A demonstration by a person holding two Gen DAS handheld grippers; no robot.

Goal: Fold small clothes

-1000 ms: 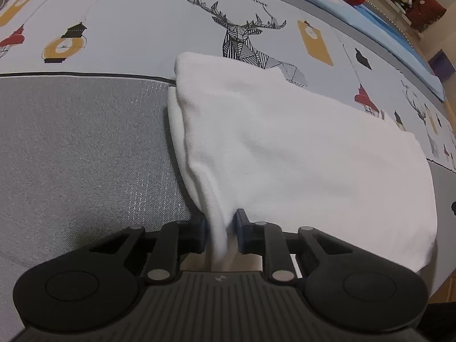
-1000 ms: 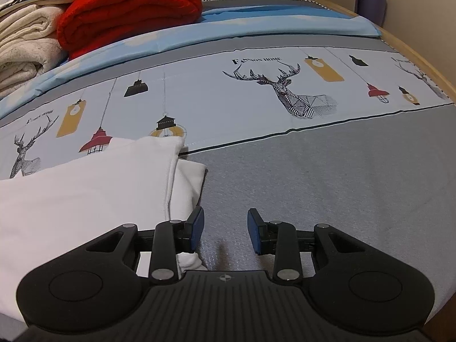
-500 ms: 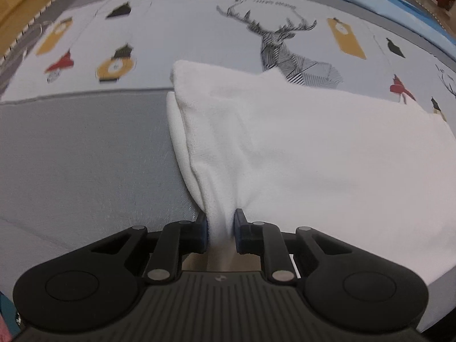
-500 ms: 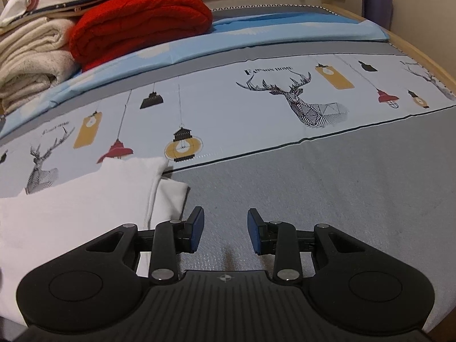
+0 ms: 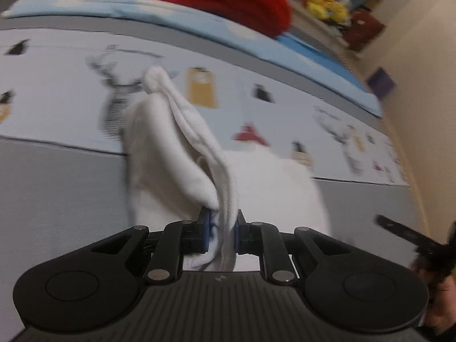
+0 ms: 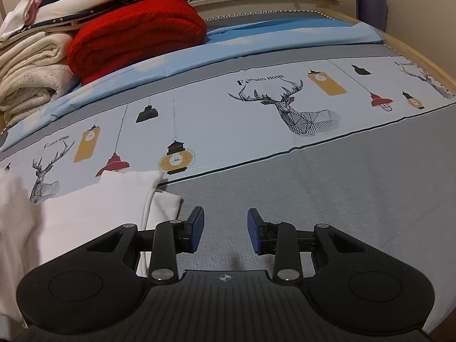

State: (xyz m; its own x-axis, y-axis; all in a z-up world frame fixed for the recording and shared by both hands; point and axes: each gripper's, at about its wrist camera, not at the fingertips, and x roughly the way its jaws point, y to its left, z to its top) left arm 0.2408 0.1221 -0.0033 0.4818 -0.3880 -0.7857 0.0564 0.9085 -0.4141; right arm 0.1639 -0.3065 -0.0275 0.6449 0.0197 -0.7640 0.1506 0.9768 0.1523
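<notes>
While the left gripper [image 5: 221,232] pinches a bunched edge of the white cloth [image 5: 176,154] and holds it up off the bed [image 6: 342,188], the right gripper [image 6: 225,230], jaws spread and empty, hangs over the near grey part.

The white garment [image 5: 176,154] is soft, plain knit cloth, partly folded. One edge is raised off the printed bedcover [image 6: 228,119] and bunched into a narrow fold — its rounded far end stands up, and the cloth beside it hangs in loose curves. The rest lies flat on the bedcover, half on the grey band and half on the pale printed band, with a layered edge at the side.
</notes>
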